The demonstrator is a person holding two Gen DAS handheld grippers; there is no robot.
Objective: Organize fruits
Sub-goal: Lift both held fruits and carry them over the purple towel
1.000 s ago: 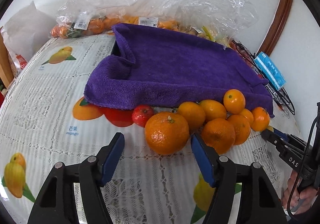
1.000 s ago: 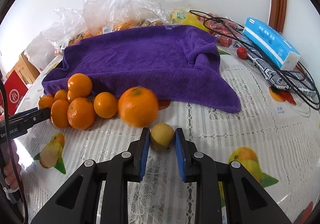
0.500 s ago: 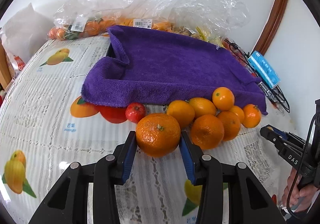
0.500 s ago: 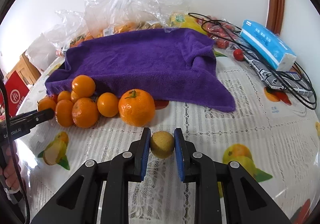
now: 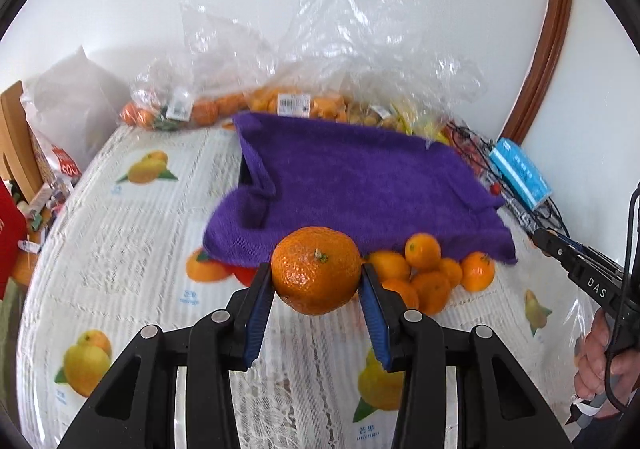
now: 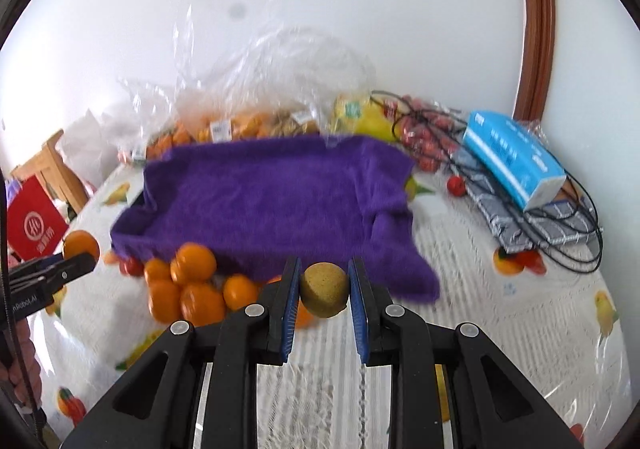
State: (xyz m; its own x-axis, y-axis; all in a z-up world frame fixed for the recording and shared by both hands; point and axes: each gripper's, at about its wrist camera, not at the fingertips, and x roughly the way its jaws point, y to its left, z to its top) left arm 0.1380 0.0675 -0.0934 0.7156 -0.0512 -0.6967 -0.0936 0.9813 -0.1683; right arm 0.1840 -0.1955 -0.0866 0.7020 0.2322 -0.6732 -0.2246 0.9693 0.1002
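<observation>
My left gripper point(image 5: 316, 281) is shut on a large orange mandarin point(image 5: 316, 275), held above the table. Behind it, a heap of several small oranges point(image 5: 428, 277) lies at the front edge of a purple towel point(image 5: 360, 185) draped over a tray. In the right wrist view my right gripper point(image 6: 323, 291) is shut on a small yellow-brown fruit point(image 6: 324, 290), also lifted off the cloth. The same heap of small oranges point(image 6: 188, 285) sits to its lower left, with the left gripper's tip point(image 6: 60, 269) and its mandarin point(image 6: 80, 245) at the far left edge.
Clear plastic bags of fruit point(image 5: 288, 105) line the wall behind the towel. A blue tissue pack point(image 6: 516, 161), black cables point(image 6: 560, 233) and a small red fruit point(image 6: 456, 185) lie at the right. A person's hand point(image 5: 604, 365) holds the right gripper. A red bag point(image 6: 34, 225) stands left.
The left jaws closed on the large mandarin and lifted it off the table. The right gripper, holding the small yellow-brown fruit throughout, rose too.
</observation>
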